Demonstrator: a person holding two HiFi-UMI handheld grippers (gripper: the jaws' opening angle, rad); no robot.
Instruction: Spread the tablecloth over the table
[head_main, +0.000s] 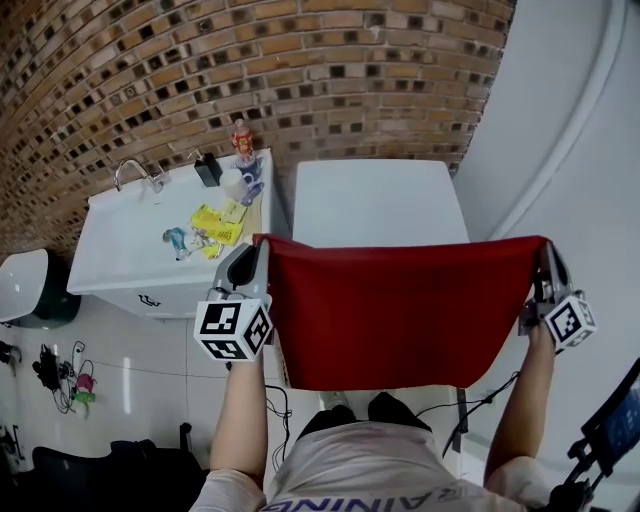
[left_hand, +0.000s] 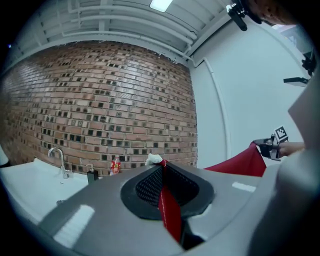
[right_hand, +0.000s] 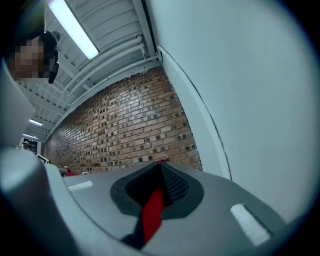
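The red cloth (head_main: 400, 310) hangs stretched between the left tool (head_main: 258, 250) and right tool (head_main: 545, 250), each clamped on a top corner. Its taut edge runs parallel to the near edge of the worktop (head_main: 375, 200), which lies just beyond, both tools equally near.

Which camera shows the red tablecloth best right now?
The head view: the whole tablecloth hangs stretched between the left gripper and right gripper, on the person's side of the white table. The left gripper view shows a pinched strip plus its far corner; the right gripper view shows only a pinched strip.
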